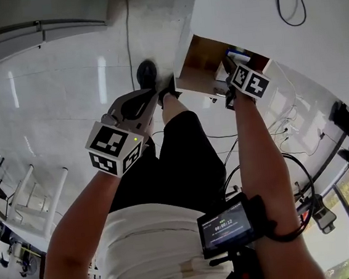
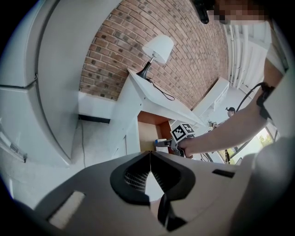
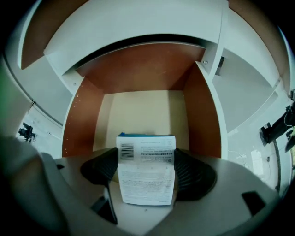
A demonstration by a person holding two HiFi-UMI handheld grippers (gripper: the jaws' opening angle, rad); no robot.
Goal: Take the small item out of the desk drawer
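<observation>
**Open room.** Left of the drawer (image 1: 198,58), and well apart from it, we see the left gripper (image 1: 155,95) over glossy white floor (image 1: 56,80), with free space on every side. The drawer stands pulled out from under the near edge of the white desk (image 1: 241,5). In the right gripper view, the drawer's base behind the jaws lies bare up to the back wall. Both side walls stand clear of the jaws.

**Materials and shapes.** The drawer's front panel is white, its side walls are reddish-brown board, and its base is pale and smooth. The small box (image 3: 146,171) is a flat rectangular carton. It is white with fine print, has a barcode at its upper left corner, and is blue along its top edge. Both grippers carry dark ribbed pads (image 2: 132,177) in grey housings.

**Pose.** The left forearm rises from the lower left, and the left gripper points toward the drawer. We read its pads as pressed tip to tip, with nothing between them. The right arm reaches out straight, with a small screen (image 1: 227,226) strapped to the forearm. The right gripper (image 1: 232,65) hangs over the drawer's right part. Its jaws are clamped on the left and right sides of the small box, which stands upright between them at the drawer's mouth, above the base.
</observation>
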